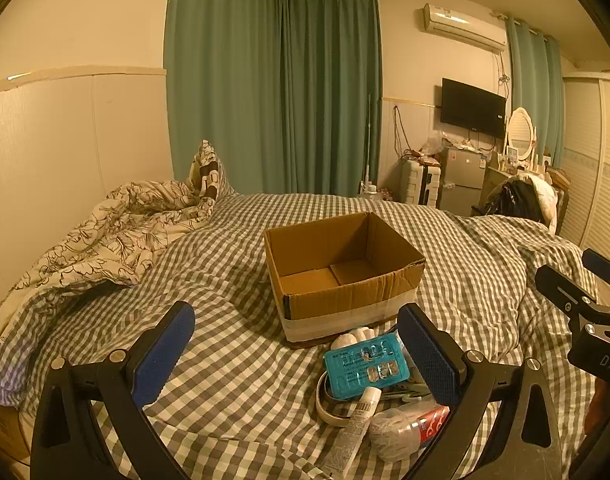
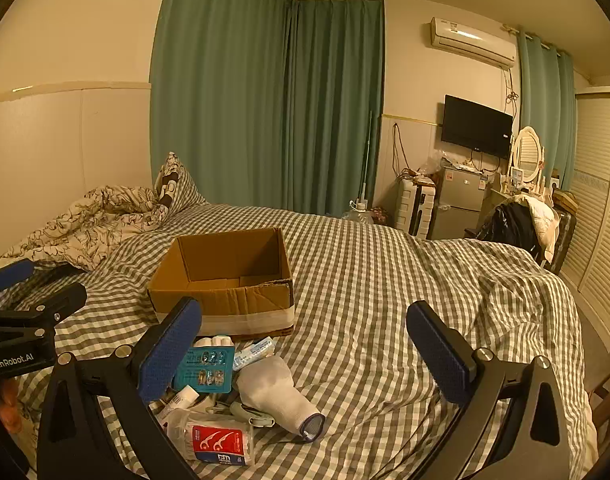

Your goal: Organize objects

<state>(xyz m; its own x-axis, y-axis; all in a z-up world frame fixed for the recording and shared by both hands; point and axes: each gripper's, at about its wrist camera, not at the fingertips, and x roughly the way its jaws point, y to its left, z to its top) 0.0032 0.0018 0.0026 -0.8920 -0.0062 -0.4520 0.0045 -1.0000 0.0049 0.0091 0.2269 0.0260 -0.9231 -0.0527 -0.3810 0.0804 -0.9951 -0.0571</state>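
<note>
Clutter of small objects, a teal blister pack among them, lies on the gingham bedspread before an apparently empty brown cardboard box; left gripper and right gripper hover wide open, holding nothing, left likely nearer.

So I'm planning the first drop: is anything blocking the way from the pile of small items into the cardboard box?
Nothing visible does. The open brown cardboard box sits on the checked bedspread just behind the pile, its top open and its inside bare. The teal blister pack and grey sock lie right before its taped front wall.
</note>
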